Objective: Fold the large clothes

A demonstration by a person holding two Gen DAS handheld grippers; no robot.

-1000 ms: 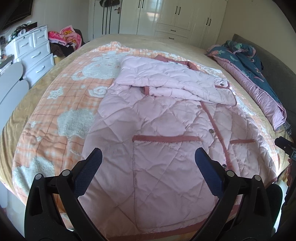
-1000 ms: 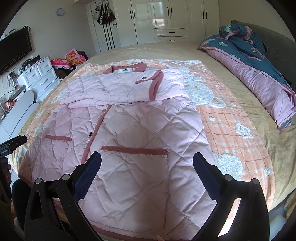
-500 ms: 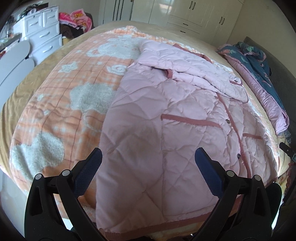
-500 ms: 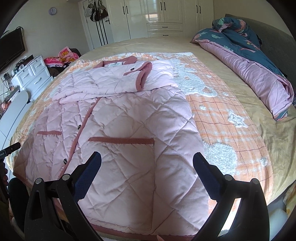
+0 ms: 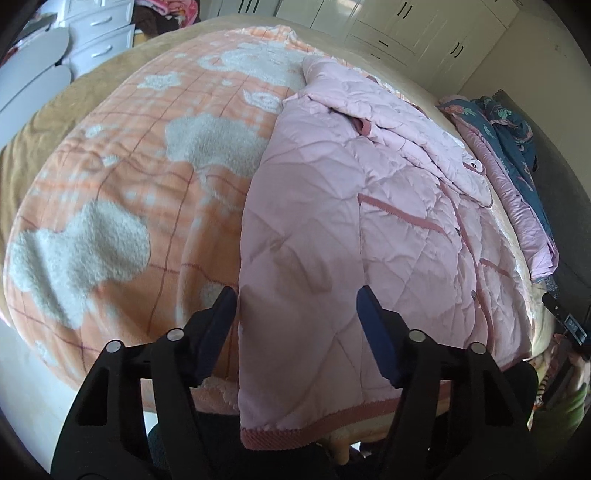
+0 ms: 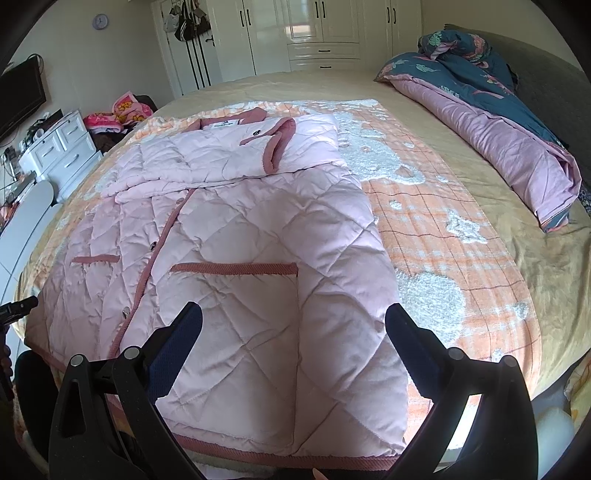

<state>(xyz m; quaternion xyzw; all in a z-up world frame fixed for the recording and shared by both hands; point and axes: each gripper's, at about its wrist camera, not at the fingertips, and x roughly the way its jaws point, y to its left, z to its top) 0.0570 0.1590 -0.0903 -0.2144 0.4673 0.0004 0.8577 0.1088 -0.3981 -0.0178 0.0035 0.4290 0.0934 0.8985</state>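
A large pink quilted coat [image 6: 236, 236] with darker pink trim lies front-up on the bed, both sleeves folded across its chest. Its hem hangs at the near bed edge. My left gripper [image 5: 297, 306] is open, its fingers either side of the coat's left hem corner [image 5: 258, 435], just above the cloth. My right gripper [image 6: 293, 325] is open over the coat's right lower part, near the pocket [image 6: 236, 269], holding nothing. The coat also fills the left wrist view [image 5: 351, 229].
An orange and white fleece blanket [image 5: 129, 206] covers the bed [image 6: 535, 266] under the coat. A blue and purple duvet [image 6: 491, 122] lies bunched at the right. White drawers [image 6: 62, 151] stand at the left, wardrobes [image 6: 317, 33] at the back.
My left gripper has moved left and down to the coat's left hem corner, and its fingers have narrowed somewhat. My right gripper has come slightly lower over the hem.
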